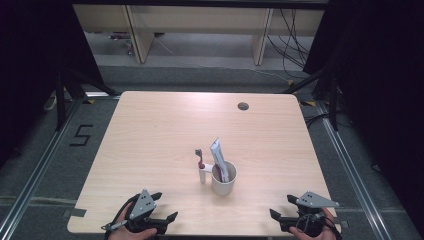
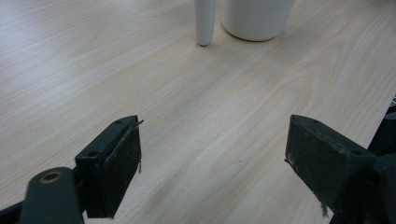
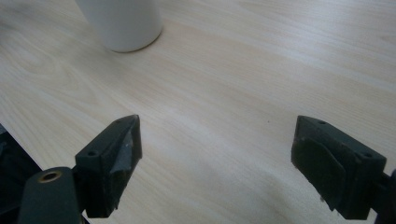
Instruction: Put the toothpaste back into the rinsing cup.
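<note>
A white cup (image 1: 223, 179) stands upright on the bench (image 1: 150, 130), a little toward the person's side of its middle. A toothpaste tube (image 1: 219, 159) leans inside the cup, its flat end sticking up past the rim. Just beside the cup, on its left, a toothbrush (image 1: 201, 164) stands with its white handle down and its head up; whether the handle touches the cup wall or merely sits close cannot be told.

Both claws are well back from the cup, at the bench's near edge. The left claw (image 1: 162, 209) is nearer-left of the cup, its jaws spread wide with nothing between them; in the left gripper view the handle tip (image 2: 204, 25) and the cup's base (image 2: 257, 21) sit ahead of it. The right claw (image 1: 282, 210) is nearer-right of the cup, also spread and empty, and the right gripper view has the cup's base (image 3: 122, 25) ahead and to its left.

This looks like a resting pose with no reach begun. A next move would likely call for one claw to advance toward the cup, rise to the height of the tube or brush, and line its jaws either side of that slim piece without knocking the cup.
</note>
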A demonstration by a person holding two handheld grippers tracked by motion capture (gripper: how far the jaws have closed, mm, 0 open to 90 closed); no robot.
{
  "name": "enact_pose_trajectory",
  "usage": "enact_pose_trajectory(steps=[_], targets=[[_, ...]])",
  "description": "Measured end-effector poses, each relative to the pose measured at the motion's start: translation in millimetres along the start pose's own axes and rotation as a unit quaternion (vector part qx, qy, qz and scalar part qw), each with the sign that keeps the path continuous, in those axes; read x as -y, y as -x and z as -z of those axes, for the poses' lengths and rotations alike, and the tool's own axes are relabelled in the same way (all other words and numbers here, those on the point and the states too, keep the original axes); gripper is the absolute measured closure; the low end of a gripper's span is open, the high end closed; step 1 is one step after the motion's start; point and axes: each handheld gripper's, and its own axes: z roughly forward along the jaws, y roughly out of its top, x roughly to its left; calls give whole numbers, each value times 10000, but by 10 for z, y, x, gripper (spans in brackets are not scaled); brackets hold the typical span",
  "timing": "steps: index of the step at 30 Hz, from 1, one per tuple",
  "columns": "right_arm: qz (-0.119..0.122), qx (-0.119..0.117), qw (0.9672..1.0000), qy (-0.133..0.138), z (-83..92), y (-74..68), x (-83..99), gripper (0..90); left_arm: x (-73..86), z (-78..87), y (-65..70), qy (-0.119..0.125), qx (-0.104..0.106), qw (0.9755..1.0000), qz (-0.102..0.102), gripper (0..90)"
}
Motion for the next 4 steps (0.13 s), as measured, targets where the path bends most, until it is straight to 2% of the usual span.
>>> enact_pose_trajectory(steps=[4], targets=[[12,-2,10000,4,4,6,4,173,2,0,-5,-24,15,10000,-37,179]])
